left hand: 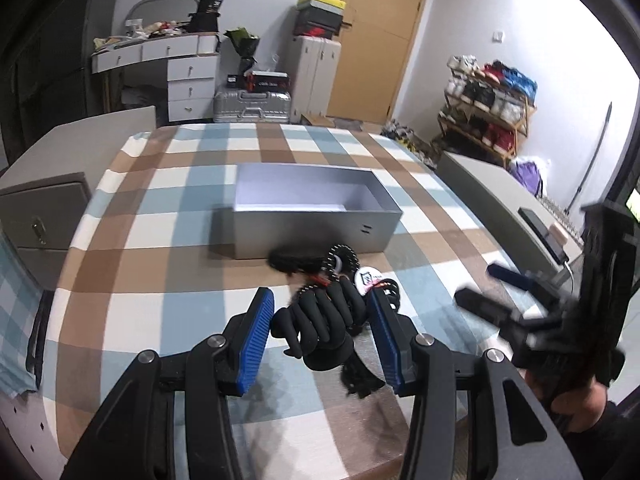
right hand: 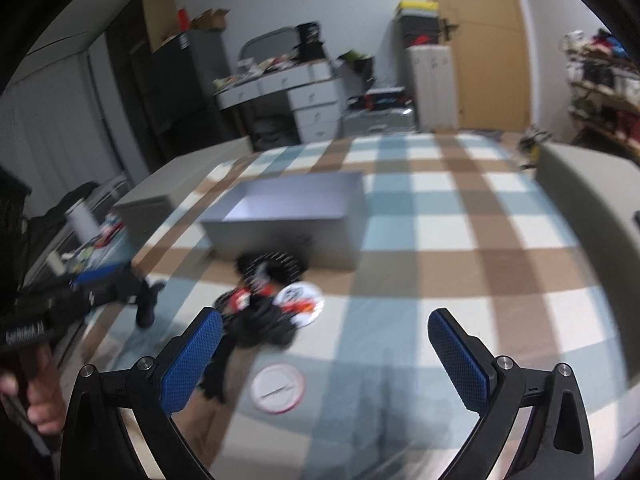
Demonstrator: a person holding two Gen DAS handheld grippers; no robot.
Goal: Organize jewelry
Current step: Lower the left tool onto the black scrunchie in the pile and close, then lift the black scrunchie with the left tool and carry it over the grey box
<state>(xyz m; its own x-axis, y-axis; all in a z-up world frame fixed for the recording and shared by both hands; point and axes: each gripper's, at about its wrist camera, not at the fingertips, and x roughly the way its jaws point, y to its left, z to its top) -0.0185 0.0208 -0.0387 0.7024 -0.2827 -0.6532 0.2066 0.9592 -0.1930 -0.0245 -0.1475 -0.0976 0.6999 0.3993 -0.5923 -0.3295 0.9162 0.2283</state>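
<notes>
A small heap of jewelry lies on the checked tablecloth in front of an open grey box (left hand: 312,232). My left gripper (left hand: 320,320) is shut on a black hand-shaped piece (left hand: 320,320), its blue pads against both sides. Beyond the piece lie a black beaded ring (left hand: 342,258), a white round badge (left hand: 366,278) and a black fuzzy piece (left hand: 286,258). My right gripper (right hand: 324,356) stands open over the cloth with nothing between its fingers. The blurred heap (right hand: 262,326) is just past its left finger, and a white red-rimmed disc (right hand: 278,388) lies near it. The box (right hand: 288,232) sits behind.
Low grey cabinets (left hand: 44,208) (left hand: 492,184) flank the table on both sides. White drawers (left hand: 188,80), a suitcase, a wooden door and a shoe rack (left hand: 488,108) stand at the back. A person's hand (right hand: 40,404) holds the left gripper's handle.
</notes>
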